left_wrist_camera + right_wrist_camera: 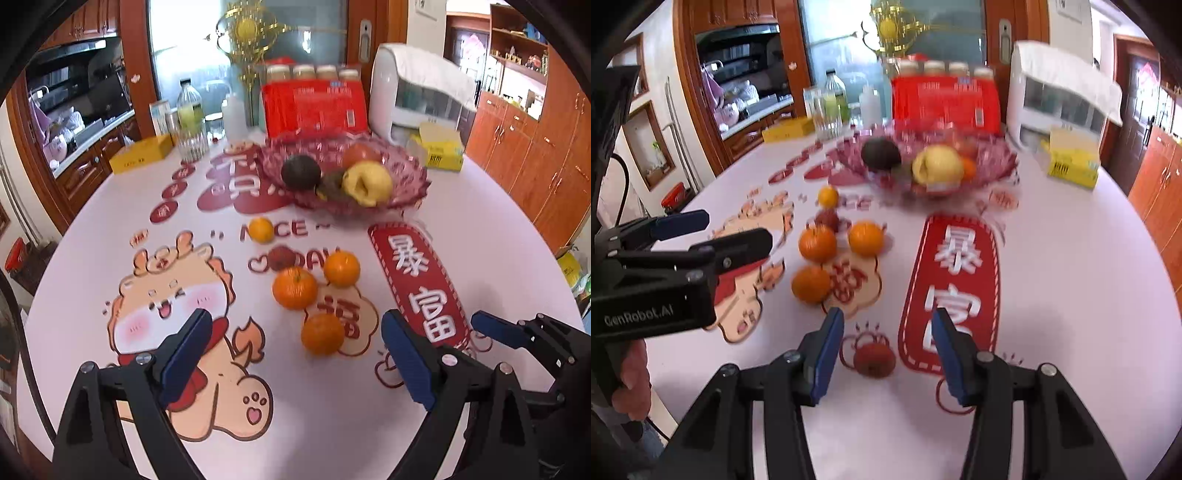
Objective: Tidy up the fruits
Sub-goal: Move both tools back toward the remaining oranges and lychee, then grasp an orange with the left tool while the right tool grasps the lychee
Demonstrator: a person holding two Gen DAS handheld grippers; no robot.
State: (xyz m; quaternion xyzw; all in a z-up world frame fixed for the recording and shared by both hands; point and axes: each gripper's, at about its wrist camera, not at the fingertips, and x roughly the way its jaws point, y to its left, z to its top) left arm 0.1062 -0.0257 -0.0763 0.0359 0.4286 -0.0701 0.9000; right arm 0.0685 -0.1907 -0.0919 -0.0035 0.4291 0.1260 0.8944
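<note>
A pink glass fruit bowl (410,173) (997,162) at the far middle of the table holds a yellow apple (367,182) (938,164), a dark avocado (301,172) (881,154) and a red fruit (360,153). Three oranges (294,288) (341,268) (322,333) lie on the table, also in the right wrist view (817,243) (866,238) (810,284). A small orange (260,229) (827,196) and a small red fruit (281,258) (827,218) lie nearer the bowl. A red fruit (874,360) lies between the right fingertips. My left gripper (295,343) is open above the table, near the closest orange. My right gripper (888,332) is open and empty.
The white table (332,424) has dragon and red banner prints. At the back stand a red carton (314,107), bottles (190,110), yellow boxes (142,153) (439,149) and a white appliance (417,88). Wooden cabinets (535,155) stand to the right.
</note>
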